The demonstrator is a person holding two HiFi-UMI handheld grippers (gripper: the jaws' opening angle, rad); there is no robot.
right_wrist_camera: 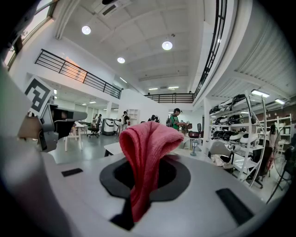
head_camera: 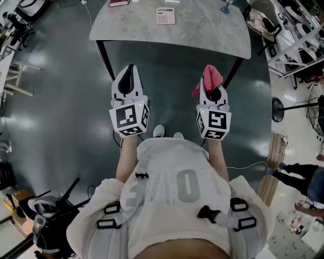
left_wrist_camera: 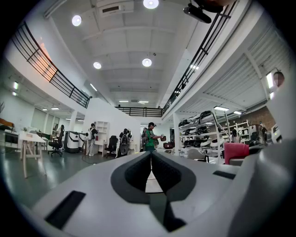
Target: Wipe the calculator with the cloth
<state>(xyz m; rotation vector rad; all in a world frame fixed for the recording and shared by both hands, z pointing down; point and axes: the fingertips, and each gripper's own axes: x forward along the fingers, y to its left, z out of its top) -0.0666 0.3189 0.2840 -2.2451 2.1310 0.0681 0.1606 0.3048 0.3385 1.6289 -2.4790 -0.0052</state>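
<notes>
A pale pink calculator (head_camera: 165,15) lies on the grey table (head_camera: 202,30) at the far edge of the head view. Both grippers are held level in front of the person, short of the table. My right gripper (head_camera: 212,76) is shut on a red cloth (head_camera: 210,79), which sticks up between the jaws; the same cloth (right_wrist_camera: 147,157) fills the middle of the right gripper view. The left gripper (head_camera: 130,73) is shut with nothing between its jaws, and its own view shows the closed jaws (left_wrist_camera: 151,159) against the hall. The calculator is too hidden to pick out in either gripper view.
A dark red flat object (head_camera: 119,2) lies at the table's far left. The table's black legs (head_camera: 105,59) stand ahead over the dark floor. Chairs and shelving (head_camera: 298,35) crowd the right side; several people (left_wrist_camera: 149,137) stand far off in the hall. A person's feet (head_camera: 304,174) show at the right.
</notes>
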